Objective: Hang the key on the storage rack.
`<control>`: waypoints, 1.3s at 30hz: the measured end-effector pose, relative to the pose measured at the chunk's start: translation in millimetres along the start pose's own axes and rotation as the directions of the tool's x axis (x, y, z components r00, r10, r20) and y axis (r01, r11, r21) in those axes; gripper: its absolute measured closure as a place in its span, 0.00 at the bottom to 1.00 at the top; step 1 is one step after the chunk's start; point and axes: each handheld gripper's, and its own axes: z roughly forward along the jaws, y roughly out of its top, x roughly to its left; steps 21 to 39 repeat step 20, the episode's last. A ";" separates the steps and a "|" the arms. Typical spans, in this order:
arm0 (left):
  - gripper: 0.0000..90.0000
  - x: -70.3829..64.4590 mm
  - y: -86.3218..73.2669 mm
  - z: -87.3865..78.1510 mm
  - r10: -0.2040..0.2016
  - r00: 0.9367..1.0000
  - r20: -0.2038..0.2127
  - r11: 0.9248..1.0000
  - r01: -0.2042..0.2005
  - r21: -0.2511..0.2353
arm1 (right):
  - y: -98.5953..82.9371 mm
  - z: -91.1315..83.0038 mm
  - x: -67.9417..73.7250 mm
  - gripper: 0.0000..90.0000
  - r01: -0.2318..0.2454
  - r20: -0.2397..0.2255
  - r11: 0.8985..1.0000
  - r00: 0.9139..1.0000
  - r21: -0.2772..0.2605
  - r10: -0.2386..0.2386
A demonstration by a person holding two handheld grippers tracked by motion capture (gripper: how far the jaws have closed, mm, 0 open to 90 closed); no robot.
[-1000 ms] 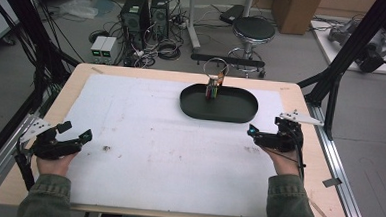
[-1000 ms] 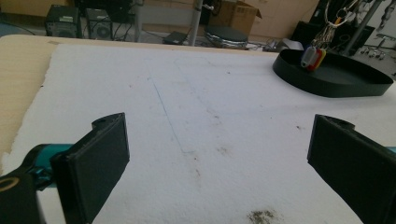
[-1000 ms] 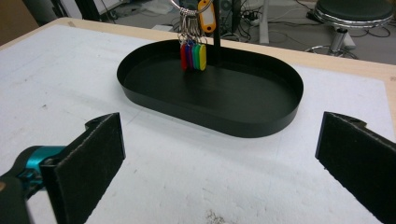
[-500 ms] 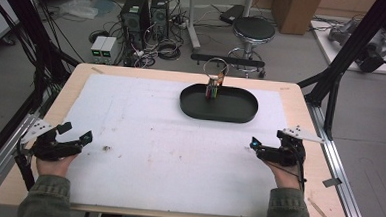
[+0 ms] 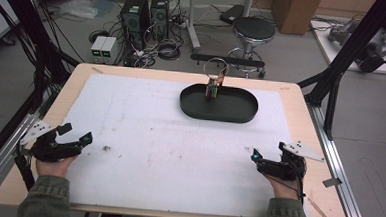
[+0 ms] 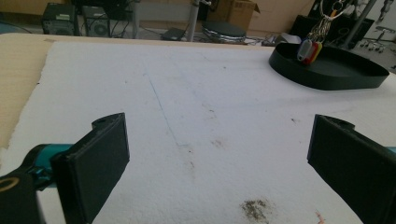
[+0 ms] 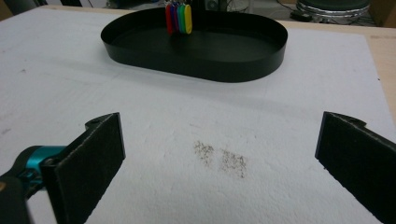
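Black tray (image 5: 219, 109) at the far middle of the surface holds my keys (image 5: 212, 91) (upright, colourful tags). Left tongs (image 5: 77, 140) and right tongs (image 5: 267, 158) gape empty, near edge; placing looks finished.

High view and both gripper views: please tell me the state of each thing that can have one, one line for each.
Left claw: open, holding nothing, low over the white sheet.
Right claw: open, holding nothing, low over the white sheet.
Black oval tray: upright on the sheet, far side of the table.
Coloured key tags: bunched, hanging upright over the tray.
White sheet: flat, stained in spots.
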 end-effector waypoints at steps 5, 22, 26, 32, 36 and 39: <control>0.07 0.6 0.0 -1.0 -0.008 1.000 0.002 1.000 0.008 -0.008 | -8.2 -4.9 2.9 0.00 0.008 0.011 1.000 1.000 -0.012 -0.008; 0.07 3.2 0.3 0.2 -0.029 0.999 0.016 0.999 0.029 -0.022 | -12.1 -9.3 15.6 0.00 0.054 0.018 0.998 0.998 -0.023 -0.053; 0.07 3.2 0.3 0.2 -0.029 0.999 0.016 0.999 0.029 -0.022 | -12.1 -9.3 15.6 0.00 0.054 0.018 0.998 0.998 -0.023 -0.053; 0.07 3.2 0.3 0.2 -0.029 0.999 0.016 0.999 0.029 -0.022 | -12.1 -9.3 15.6 0.00 0.054 0.018 0.998 0.998 -0.023 -0.053; 0.07 3.2 0.3 0.2 -0.029 0.999 0.016 0.999 0.029 -0.022 | -12.1 -9.3 15.6 0.00 0.054 0.018 0.998 0.998 -0.023 -0.053; 0.07 3.2 0.3 0.2 -0.029 0.999 0.016 0.999 0.029 -0.022 | -12.1 -9.3 15.6 0.00 0.054 0.018 0.998 0.998 -0.023 -0.053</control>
